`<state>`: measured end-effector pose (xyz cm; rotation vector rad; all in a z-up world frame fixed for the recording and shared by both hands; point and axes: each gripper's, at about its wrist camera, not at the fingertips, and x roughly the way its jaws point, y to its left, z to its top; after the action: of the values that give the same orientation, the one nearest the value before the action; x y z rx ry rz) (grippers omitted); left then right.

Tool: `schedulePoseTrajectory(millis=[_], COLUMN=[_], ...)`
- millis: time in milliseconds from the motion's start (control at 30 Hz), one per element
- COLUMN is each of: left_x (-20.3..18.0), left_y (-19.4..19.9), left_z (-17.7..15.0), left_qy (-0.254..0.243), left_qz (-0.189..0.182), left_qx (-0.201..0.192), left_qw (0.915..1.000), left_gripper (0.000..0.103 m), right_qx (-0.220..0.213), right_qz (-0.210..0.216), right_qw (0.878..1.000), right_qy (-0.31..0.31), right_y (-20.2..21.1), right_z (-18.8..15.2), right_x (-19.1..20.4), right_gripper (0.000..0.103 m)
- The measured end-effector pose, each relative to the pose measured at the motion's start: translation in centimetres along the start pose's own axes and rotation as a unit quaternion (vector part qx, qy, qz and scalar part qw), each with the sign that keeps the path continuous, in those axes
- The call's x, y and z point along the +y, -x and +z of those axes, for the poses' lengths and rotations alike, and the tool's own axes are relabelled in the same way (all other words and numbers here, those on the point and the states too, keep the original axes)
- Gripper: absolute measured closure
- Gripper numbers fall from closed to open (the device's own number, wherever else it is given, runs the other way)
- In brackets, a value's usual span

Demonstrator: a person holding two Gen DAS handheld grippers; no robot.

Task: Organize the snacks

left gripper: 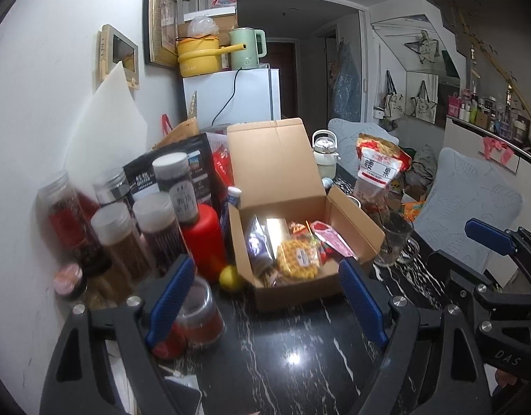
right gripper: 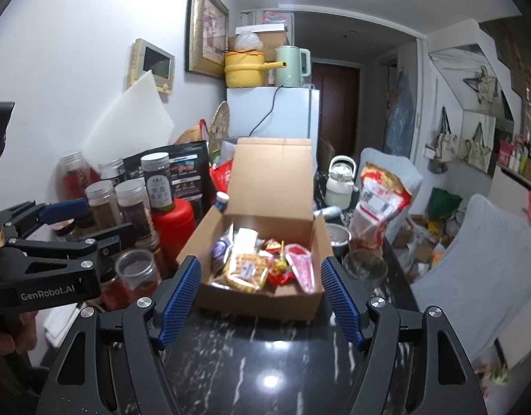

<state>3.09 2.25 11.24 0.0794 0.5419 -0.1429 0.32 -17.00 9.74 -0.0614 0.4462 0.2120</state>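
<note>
Both jaws stand apart and hold nothing, the left gripper (left gripper: 265, 295) and right gripper (right gripper: 262, 299) facing the lidless-open cardboard box (right gripper: 262, 297) of snacks (right gripper: 246, 271), likely for easy sorting.

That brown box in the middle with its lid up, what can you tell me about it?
The cardboard box is plain brown corrugated card, a mailer type with a hinged lid standing upright at the back and side flaps out. It sits on the dark marbled table, open and filled with wrapped snacks, among them a waffle pack. A red bottle stands close at its left. Neither gripper touches it.
</note>
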Motion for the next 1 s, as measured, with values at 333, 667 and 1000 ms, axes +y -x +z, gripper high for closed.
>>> schedulePoseTrajectory(millis=[333, 667, 1000], left_x=[-0.5, -0.9, -1.4], left_y=[1.1, 0.6, -0.1], left_z=[-4.1, -6.0, -5.9], left_qy=[0.004, 0.01, 0.006], left_qz=[0.0, -0.005, -0.009], left_qx=[0.018, 0.035, 0.046], left_qw=[0.9998, 0.9993, 0.9989], left_gripper=[0.017, 0.017, 0.017], right_qx=[0.017, 0.031, 0.036], right_qz=[-0.004, 0.002, 0.004], right_qw=[1.0, 0.999, 0.999], right_qy=[-0.011, -0.011, -0.013], right_y=[1.7, 1.6, 1.2], right_z=[-3.8, -5.8, -6.1], right_x=[0.7, 1.0, 0.7], right_gripper=[0.03, 0.03, 0.03])
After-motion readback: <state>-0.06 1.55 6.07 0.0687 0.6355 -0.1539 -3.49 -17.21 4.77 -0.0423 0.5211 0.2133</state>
